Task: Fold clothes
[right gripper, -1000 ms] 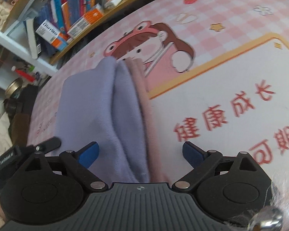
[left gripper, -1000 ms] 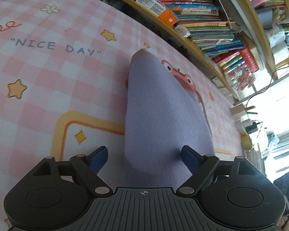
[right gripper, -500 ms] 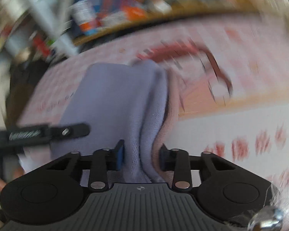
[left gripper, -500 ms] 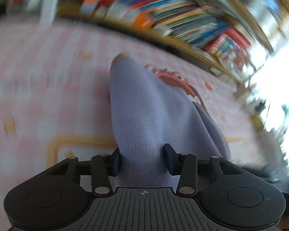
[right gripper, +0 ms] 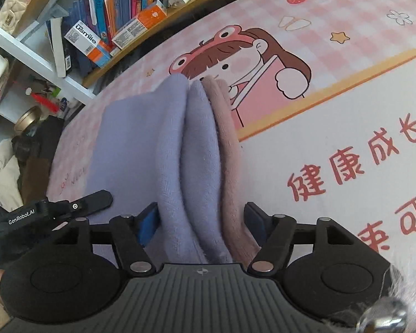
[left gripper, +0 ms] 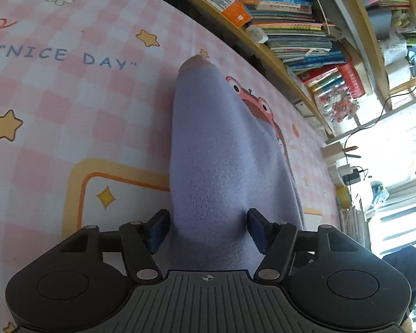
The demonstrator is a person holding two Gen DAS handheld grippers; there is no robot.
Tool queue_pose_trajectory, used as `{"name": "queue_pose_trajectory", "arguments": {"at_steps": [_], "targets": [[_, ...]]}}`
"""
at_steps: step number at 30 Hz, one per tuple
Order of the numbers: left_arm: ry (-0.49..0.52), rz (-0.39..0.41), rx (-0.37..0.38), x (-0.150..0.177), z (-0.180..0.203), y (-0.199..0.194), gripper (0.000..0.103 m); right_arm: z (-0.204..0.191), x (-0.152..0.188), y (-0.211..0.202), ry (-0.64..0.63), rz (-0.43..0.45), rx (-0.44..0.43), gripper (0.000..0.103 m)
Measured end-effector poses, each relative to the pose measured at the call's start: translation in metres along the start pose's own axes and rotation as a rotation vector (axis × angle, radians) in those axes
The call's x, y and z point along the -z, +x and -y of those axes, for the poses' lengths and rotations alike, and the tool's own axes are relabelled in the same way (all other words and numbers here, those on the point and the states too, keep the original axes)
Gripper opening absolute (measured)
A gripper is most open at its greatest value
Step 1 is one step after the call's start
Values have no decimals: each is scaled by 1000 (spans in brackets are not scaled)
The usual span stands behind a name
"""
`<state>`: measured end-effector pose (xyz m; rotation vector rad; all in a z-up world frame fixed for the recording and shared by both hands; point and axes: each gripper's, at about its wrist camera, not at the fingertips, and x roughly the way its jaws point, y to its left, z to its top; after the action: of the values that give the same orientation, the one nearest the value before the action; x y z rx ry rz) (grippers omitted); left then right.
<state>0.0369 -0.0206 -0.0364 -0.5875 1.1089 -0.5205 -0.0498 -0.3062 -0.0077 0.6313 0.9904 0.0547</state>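
Both grippers reopened, folded garment (left gripper: 224,149) back down, bookshelf (left gripper: 291,27) behind

Pink-and-white checked bedsheet (left gripper: 69,105) underfoot of everything, printed with gold stars, "NICE DAY" lettering and a cartoon girl in a frog hat. Along the sheet's far edge, a wooden bookshelf (left gripper: 285,63) crammed with stacked and leaning books (left gripper: 285,5). Beyond the bookshelf's right end, bright daylight from a window (left gripper: 402,166), washing out that corner. Past the bookshelf's other end, white shelving (right gripper: 19,55) cluttered with small items.
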Motion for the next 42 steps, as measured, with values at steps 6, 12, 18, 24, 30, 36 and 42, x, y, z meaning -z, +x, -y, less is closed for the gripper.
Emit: {"name": "queue_pose_trajectory", "arguments": {"at_steps": [6,12,18,24,30,36,42], "targets": [[4,0,4,-1,2,4,49,-3,-4,10,-12,-28,-55,40],[54,22,-9,0,13,-1,42,-28,3,1,-145,37,-11,32],[112,70,25,0,24,-22,42,-40,10,-18,-191,116,-16,31],[144,109,38,4,37,-33,43,-46,12,-33,-223,165,-22,31],[146,126,36,16,51,-35,43,-35,16,-48,-231,178,-35,31],[158,148,27,35,73,-35,43,-17,23,-68,-243,199,-59,31],[175,163,15,58,97,-35,43,8,33,-89,-251,217,-84,31]]}}
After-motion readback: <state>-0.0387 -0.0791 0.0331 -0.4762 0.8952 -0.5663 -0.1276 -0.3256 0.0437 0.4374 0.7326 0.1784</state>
